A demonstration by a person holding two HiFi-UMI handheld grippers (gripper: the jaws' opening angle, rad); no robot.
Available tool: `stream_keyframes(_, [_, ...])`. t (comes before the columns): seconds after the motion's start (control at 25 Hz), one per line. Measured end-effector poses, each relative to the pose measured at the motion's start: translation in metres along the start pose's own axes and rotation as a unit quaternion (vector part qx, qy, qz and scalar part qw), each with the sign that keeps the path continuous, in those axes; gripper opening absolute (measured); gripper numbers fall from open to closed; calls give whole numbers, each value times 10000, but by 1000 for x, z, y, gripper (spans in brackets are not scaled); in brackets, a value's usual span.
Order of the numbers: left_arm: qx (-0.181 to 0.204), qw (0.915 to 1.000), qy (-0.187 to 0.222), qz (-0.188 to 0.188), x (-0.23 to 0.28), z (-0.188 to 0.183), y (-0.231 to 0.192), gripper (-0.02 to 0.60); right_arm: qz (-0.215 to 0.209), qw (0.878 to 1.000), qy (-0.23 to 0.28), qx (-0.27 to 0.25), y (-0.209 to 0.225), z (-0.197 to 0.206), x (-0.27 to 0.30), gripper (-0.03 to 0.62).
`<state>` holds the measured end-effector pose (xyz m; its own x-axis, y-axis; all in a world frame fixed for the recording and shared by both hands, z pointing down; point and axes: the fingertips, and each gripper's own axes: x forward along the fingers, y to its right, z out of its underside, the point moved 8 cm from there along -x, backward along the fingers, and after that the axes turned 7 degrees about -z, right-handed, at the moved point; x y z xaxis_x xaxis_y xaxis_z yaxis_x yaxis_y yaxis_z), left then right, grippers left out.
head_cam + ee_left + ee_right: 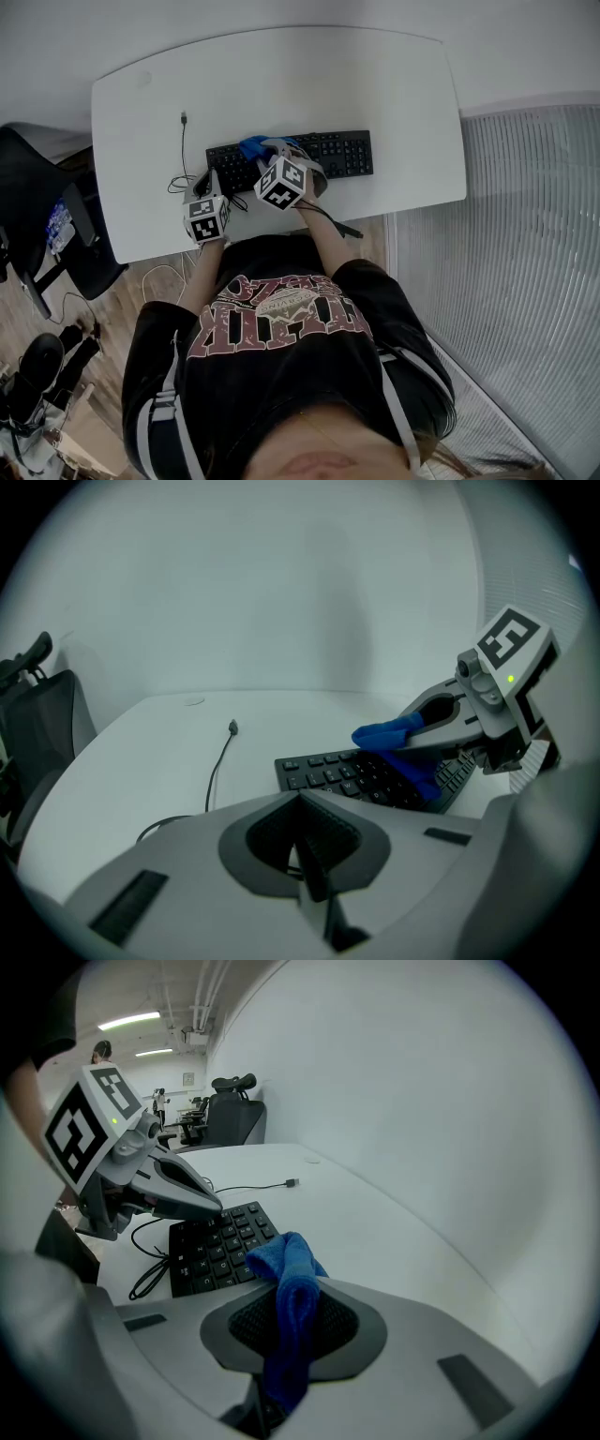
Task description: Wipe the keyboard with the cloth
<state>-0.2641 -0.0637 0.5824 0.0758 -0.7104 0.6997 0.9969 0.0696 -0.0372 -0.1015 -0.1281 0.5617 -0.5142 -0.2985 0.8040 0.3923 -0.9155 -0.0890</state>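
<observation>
While the head view shows the right gripper (pixel 270 155) holding a blue cloth (pixel 253 145) over the keyboard (pixel 342 153) ahead of it, the left gripper (pixel 210 183) sits alongside. The left gripper view shows its jaws pressed together, empty. In the right gripper view, jaws clamp the cloth's bunched middle; soft, light and floppy, it seems best pinched there.

- Keyboard (pixel 347 155): black, full-size, with a numeric block at its right end. It lies flat on the white table (pixel 281 84), near the front edge, with its long side parallel to that edge.
- Cloth (pixel 253 145): blue, soft, bunched into a thick fold. It is pinched between the jaws of the right gripper (pixel 412 727), above the left half of the keyboard. Its loose end hangs down onto the keys.
</observation>
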Motion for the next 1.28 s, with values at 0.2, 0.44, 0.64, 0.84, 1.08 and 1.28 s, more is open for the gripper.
stream_keyframes(0.2, [-20, 10000, 4, -67, -1, 0, 1, 29, 66, 9999, -76, 91, 8, 10, -7, 64])
stream_keyframes(0.44, [-76, 9998, 31, -164, -1, 0, 3, 29, 178, 9995, -184, 179, 18, 25, -17, 64])
stream_keyframes(0.64, [-85, 9997, 49, -230, -1, 1, 4, 29, 214, 9988, -308, 304, 28, 41, -28, 64])
stream_keyframes(0.84, [-86, 9995, 70, -298, -3, -1, 9, 29, 159, 9982, -480, 330, 43, 57, -42, 64])
stream_keyframes(1.08, [-105, 9991, 98, -395, -4, 0, 14, 29, 252, 9976, -525, 382, 57, 79, -56, 64])
stream_keyframes(1.28, [-133, 9987, 120, -472, -6, -1, 17, 29, 376, 9965, -591, 456, 66, 93, -68, 64])
